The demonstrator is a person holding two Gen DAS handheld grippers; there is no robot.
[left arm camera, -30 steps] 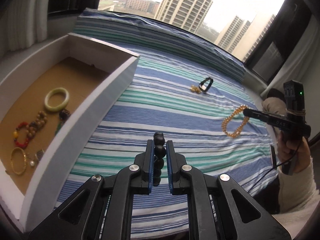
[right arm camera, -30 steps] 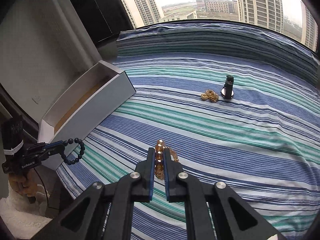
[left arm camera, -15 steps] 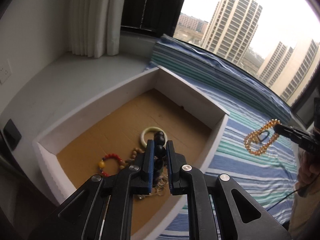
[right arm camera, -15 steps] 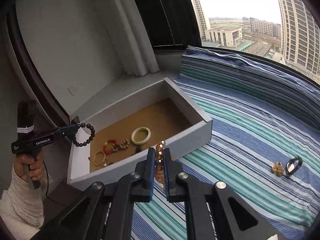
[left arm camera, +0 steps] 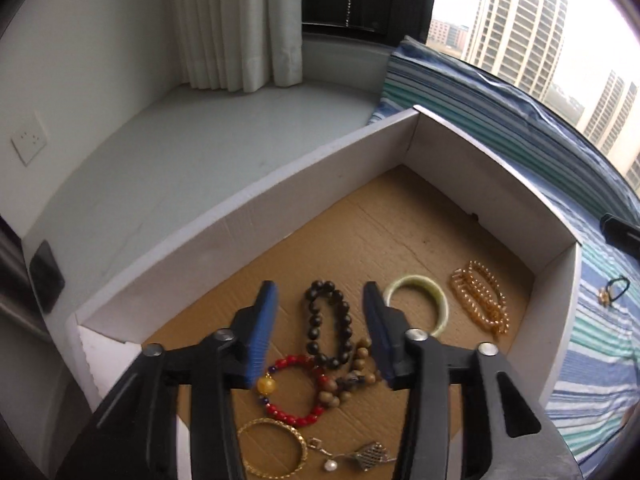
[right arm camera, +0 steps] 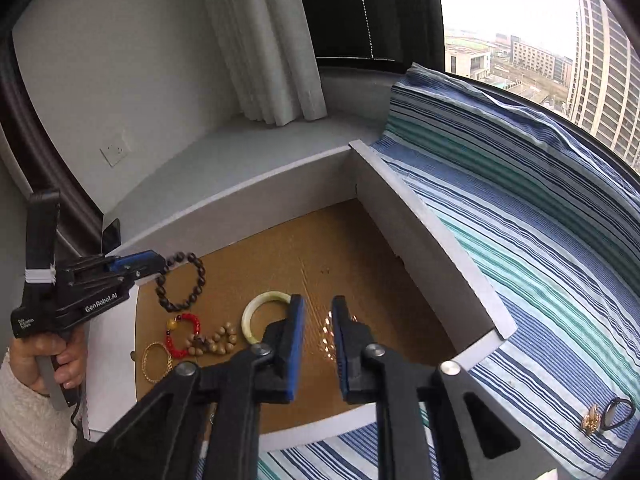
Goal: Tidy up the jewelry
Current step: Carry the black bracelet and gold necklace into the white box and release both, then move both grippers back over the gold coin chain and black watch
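Over the white box (left arm camera: 556, 216), we were opening both claws, the left claw (left arm camera: 320, 328) spread above the dark bead bracelet (left arm camera: 328, 324), the right claw (right arm camera: 316, 344) parting over the falling amber bracelet (left arm camera: 480, 300), best released low for a gentle landing.

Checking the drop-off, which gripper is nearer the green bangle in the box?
Right. The right gripper has its jaws opening just beside the green bangle, one fingertip overlapping its rim. The left gripper is at the box's far side, by the dark beads.
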